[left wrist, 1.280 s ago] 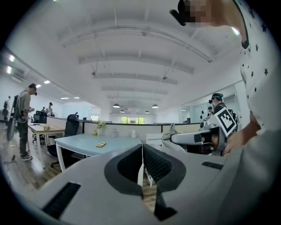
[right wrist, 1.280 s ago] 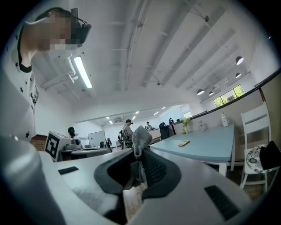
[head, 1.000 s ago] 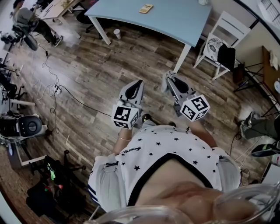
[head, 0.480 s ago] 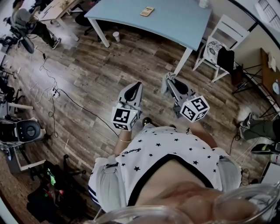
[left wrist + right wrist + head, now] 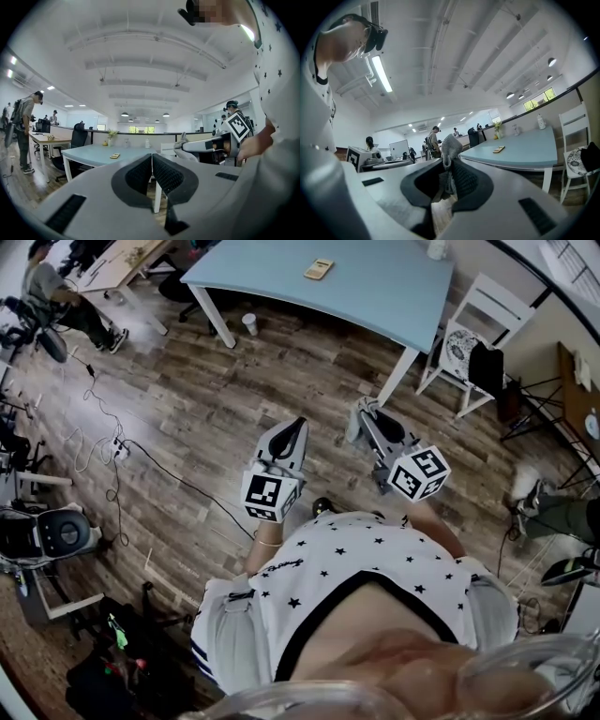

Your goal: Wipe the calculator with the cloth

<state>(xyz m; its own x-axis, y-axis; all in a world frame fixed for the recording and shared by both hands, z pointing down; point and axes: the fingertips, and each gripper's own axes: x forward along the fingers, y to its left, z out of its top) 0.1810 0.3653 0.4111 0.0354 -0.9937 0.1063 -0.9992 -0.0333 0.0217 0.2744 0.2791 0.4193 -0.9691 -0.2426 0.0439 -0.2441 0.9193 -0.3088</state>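
Holds the grey cloth (image 5: pixel 451 146) pinched in the right gripper (image 5: pixel 449 164), with the left gripper (image 5: pixel 151 157) clenched on nothing. Stands well apart from the calculator (image 5: pixel 318 268) lying on the light-blue table (image 5: pixel 394 282) ahead.

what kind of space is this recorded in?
Most likely an open-plan office or lab: a long blue table with a calculator on it, a monitor on another desk with people nearby, and a power strip with cables on the wood-look floor.

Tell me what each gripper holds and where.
The right gripper pinches a bunched part of the cloth, a tuft poking past its tips. The left gripper is shut, empty.
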